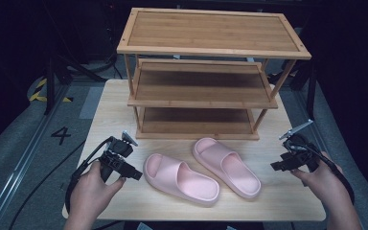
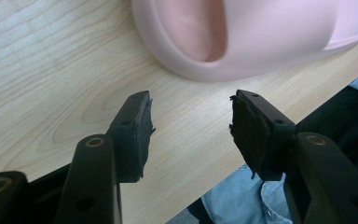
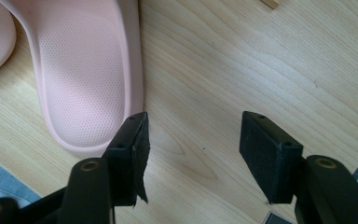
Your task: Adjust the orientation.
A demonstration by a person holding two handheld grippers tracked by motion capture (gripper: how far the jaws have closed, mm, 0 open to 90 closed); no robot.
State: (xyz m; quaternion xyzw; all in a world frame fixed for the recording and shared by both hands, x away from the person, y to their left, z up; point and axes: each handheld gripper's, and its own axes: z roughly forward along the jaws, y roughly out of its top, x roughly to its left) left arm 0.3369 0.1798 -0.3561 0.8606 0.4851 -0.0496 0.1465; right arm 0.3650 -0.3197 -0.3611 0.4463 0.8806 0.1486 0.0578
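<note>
Two pink slippers lie side by side on the wooden table (image 1: 124, 103), just in front of the bamboo shoe rack (image 1: 211, 43): the left slipper (image 1: 179, 178) nearer the table's front edge, the right slipper (image 1: 227, 166) close to the rack's bottom shelf, their inner sides almost touching. Both point toe-up toward the rack, angled a little leftward. The left gripper (image 1: 136, 176) sits just beside the left slipper's toe end, jaws apart with bare table between them, nothing held. Over on the other side, the right gripper (image 1: 274, 166) hovers near the right slipper's heel, jaws also parted and empty, one pad (image 3: 137, 154) close beside the heel's rim.
</note>
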